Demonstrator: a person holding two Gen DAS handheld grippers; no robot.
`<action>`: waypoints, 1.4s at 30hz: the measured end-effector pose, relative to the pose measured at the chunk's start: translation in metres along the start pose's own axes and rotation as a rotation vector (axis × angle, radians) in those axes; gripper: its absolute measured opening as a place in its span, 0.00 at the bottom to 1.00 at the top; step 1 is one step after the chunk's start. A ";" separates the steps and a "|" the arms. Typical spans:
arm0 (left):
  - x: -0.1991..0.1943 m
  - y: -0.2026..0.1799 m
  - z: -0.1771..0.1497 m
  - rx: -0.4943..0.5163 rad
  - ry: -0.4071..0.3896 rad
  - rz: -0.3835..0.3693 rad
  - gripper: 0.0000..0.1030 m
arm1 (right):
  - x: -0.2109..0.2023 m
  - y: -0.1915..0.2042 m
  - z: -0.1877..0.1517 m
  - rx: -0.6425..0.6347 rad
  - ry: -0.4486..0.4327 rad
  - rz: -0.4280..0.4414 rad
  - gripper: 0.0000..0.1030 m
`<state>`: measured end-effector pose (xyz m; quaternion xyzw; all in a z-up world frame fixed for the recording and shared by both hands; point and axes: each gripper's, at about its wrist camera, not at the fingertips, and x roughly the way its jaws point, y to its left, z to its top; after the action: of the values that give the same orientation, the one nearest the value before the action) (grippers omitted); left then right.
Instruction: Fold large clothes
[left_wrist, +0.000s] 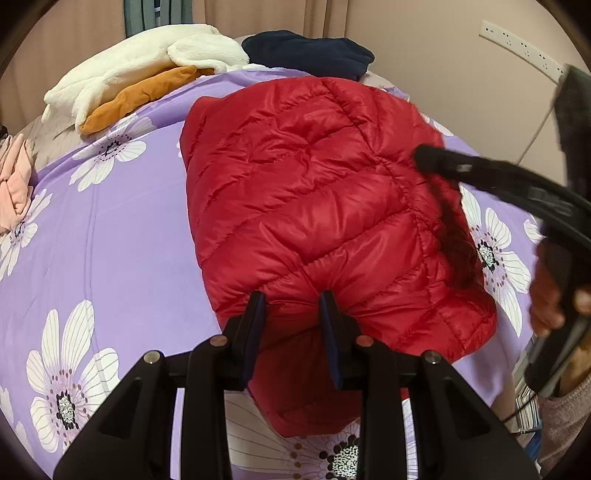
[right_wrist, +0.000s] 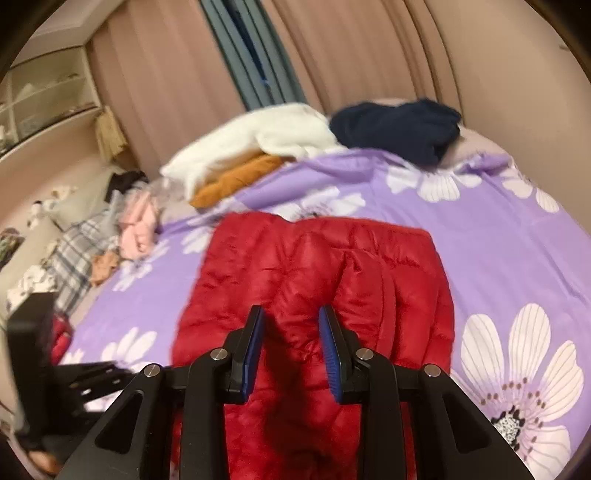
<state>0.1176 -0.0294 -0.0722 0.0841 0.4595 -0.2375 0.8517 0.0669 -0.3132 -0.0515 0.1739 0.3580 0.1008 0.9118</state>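
A red quilted puffer jacket (left_wrist: 314, 206) lies folded into a compact bundle on the purple flowered bedspread (left_wrist: 122, 229). My left gripper (left_wrist: 291, 306) is shut on the jacket's near edge, and the fabric puckers between its pads. The right gripper (left_wrist: 424, 157) shows blurred over the jacket's right side, with a hand (left_wrist: 550, 295) on its handle. In the right wrist view the right gripper (right_wrist: 291, 321) hovers above the jacket (right_wrist: 314, 266). Its blue pads (right_wrist: 328, 350) stand apart and press on nothing.
At the bed's far end lie a white fleece garment (left_wrist: 147, 62) over an orange one (left_wrist: 147, 96), and a navy one (left_wrist: 310, 51). A pink garment (left_wrist: 14, 177) and a plaid cloth (right_wrist: 77, 251) sit at the left edge. Shelves (right_wrist: 48, 96) and curtains stand beyond.
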 end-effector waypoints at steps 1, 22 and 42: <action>0.000 -0.001 0.000 0.001 -0.001 -0.002 0.28 | 0.008 -0.003 0.000 0.012 0.026 -0.012 0.28; 0.007 0.001 0.002 -0.001 0.013 -0.006 0.29 | -0.026 0.001 -0.020 -0.015 0.022 0.018 0.26; 0.010 -0.003 0.000 0.011 0.021 0.014 0.32 | -0.004 0.001 -0.065 -0.108 0.123 -0.069 0.26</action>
<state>0.1203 -0.0354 -0.0805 0.0944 0.4666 -0.2332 0.8479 0.0192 -0.2976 -0.0933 0.1052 0.4130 0.0988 0.8992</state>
